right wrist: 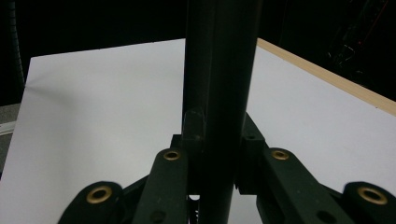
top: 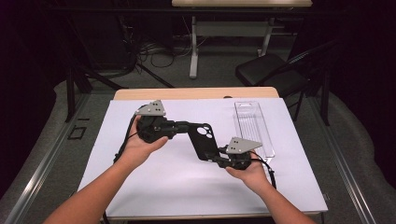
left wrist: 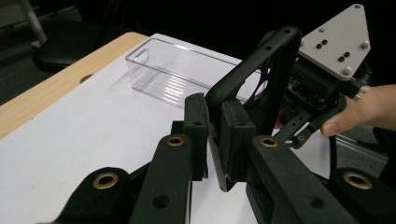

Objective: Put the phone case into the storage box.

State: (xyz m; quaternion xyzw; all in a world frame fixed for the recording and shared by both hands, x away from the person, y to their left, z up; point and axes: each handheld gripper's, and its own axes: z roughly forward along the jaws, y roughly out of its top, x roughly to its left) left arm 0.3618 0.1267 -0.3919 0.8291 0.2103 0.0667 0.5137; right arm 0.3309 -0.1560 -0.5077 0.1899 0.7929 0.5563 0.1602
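Observation:
A black phone case (top: 201, 140) with round camera cut-outs hangs above the white mat, gripped at both ends. My left gripper (top: 189, 126) comes in from the left and is shut on the case's upper end; in the left gripper view its pads (left wrist: 233, 135) clamp the case's edge (left wrist: 261, 60). My right gripper (top: 215, 156) holds the lower end from the right. In the right gripper view the case (right wrist: 219, 70) stands edge-on between the jaws, with both pads (right wrist: 194, 126) against its faces.
A clear, empty plastic bin (top: 252, 123) lies lengthwise at the right of the white mat (top: 163, 182), close behind my right hand. The wooden table edge (top: 196, 93) runs along the far side. A black chair (top: 271, 70) stands beyond the table.

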